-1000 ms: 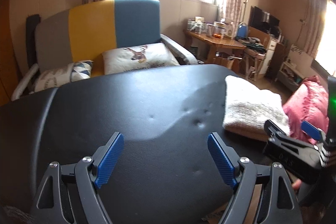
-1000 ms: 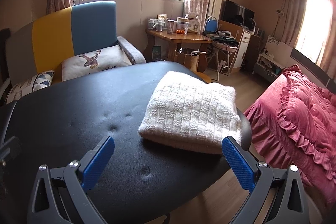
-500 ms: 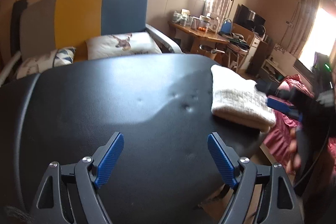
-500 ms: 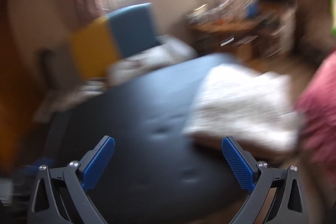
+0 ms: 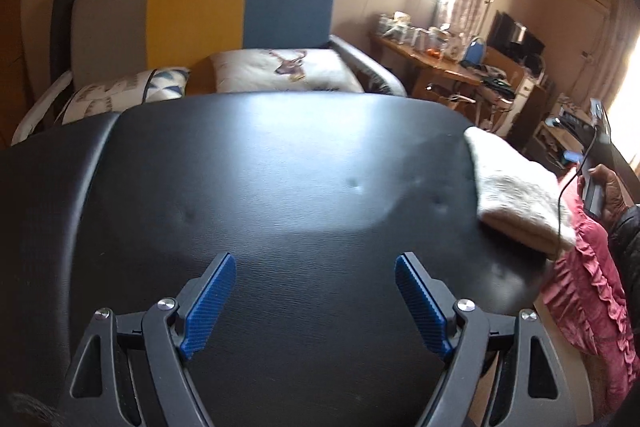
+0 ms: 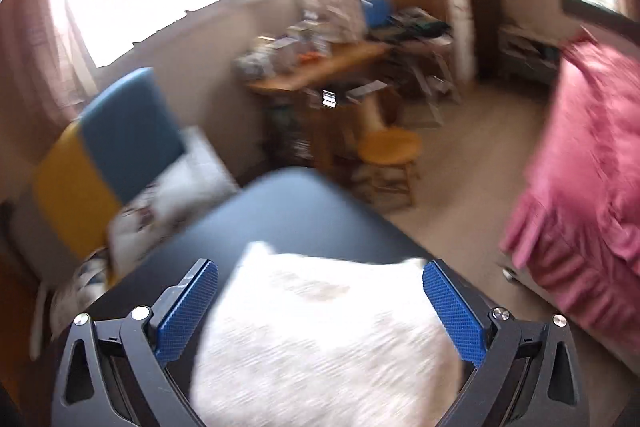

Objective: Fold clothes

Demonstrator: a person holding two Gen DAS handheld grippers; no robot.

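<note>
Black padded table (image 5: 280, 167), cluttered bedroom

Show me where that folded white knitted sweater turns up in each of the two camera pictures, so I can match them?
Left wrist view: the folded white sweater lies far right, on the right end of the black table.
Right wrist view: the sweater fills the bottom centre, blurred, seen between the blue pads of the open right hand-held gripper.
Shared landmark: the yellow-and-blue sofa back behind the table.
</note>
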